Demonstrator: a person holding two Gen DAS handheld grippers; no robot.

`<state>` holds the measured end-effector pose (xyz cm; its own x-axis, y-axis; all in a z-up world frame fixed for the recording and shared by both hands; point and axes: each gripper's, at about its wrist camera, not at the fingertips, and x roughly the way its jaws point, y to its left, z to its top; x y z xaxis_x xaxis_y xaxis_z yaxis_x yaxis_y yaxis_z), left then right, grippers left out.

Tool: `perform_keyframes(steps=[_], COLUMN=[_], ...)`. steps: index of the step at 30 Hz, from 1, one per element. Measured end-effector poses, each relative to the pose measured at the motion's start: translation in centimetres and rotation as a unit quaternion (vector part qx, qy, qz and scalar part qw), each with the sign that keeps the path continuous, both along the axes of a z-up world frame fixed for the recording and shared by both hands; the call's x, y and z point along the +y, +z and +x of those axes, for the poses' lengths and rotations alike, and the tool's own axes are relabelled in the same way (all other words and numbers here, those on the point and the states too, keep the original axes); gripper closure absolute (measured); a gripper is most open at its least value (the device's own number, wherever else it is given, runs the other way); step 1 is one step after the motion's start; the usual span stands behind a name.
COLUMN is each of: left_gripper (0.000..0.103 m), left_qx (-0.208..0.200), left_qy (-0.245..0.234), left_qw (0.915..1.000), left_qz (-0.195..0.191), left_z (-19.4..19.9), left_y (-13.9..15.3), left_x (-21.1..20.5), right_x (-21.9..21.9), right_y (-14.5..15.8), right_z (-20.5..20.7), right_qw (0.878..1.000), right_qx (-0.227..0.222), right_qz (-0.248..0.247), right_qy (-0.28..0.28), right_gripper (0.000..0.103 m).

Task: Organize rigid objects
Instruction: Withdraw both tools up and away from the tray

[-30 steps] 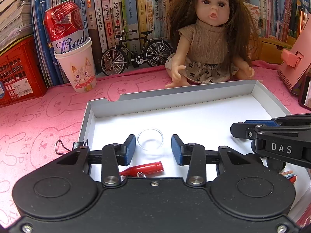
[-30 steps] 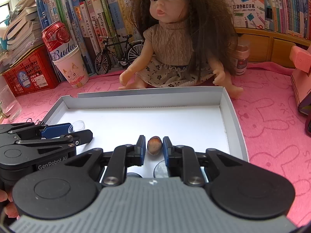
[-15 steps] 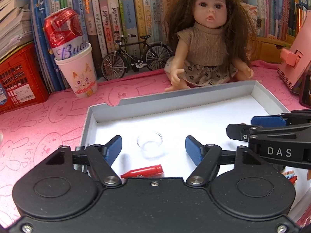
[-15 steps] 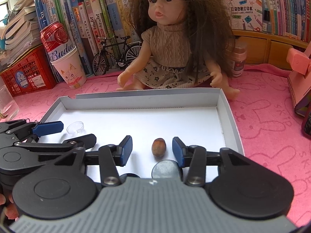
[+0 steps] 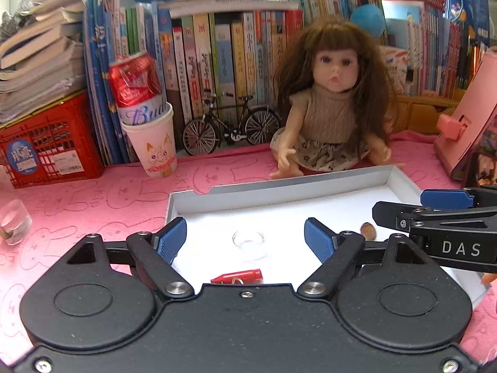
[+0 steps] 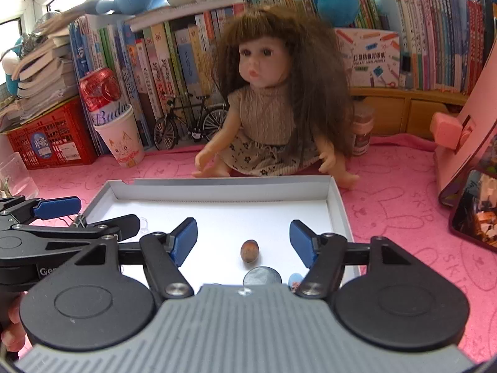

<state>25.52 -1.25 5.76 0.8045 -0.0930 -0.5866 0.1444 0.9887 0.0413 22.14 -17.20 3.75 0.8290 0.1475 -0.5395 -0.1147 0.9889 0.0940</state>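
A white shallow box [image 5: 279,186] [image 6: 217,185] lies on the pink cloth. In it a small clear dish [image 5: 248,240] rests between the spread blue pads of my left gripper [image 5: 247,241], untouched; the jaws are still opening. A red whistle [image 5: 237,276] lies nearer, partly hidden by the gripper body. My right gripper [image 6: 243,244] hangs over a brown nut [image 6: 249,250], its jaws opening too and clear of the nut. A round silver coin [image 6: 262,276] and a bit of a blue object [image 6: 294,278] lie just below. The nut [image 5: 368,230] also shows in the left wrist view.
Behind the box sits a doll [image 5: 332,108] [image 6: 273,105]. A paper cup holding a red can [image 5: 149,130], a toy bicycle [image 5: 230,127], a red crate [image 5: 46,143], a glass jar [image 5: 12,220] and a pink stand [image 5: 466,121] ring the box, with bookshelves at the back.
Both grippers opened wide, letting go of the clear dish and the nut, which stay in the box. Both have drawn up and back, so more shelf shows.
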Motion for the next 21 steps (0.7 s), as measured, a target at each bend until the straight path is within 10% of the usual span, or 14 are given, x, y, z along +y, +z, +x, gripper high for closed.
perform_keyframes(steps=[21], left_gripper=[0.02], left_qx=[-0.045], left_qy=[0.009], left_qw=[0.999], left_qz=[-0.001], left_z=[-10.2], left_y=[3.7], left_x=[0.6], right_x=[0.4], right_y=[3.2], right_z=[-9.2], right_qw=[0.998], right_qx=[-0.058], right_qz=[-0.007], right_qy=[0.009], right_gripper=[0.019])
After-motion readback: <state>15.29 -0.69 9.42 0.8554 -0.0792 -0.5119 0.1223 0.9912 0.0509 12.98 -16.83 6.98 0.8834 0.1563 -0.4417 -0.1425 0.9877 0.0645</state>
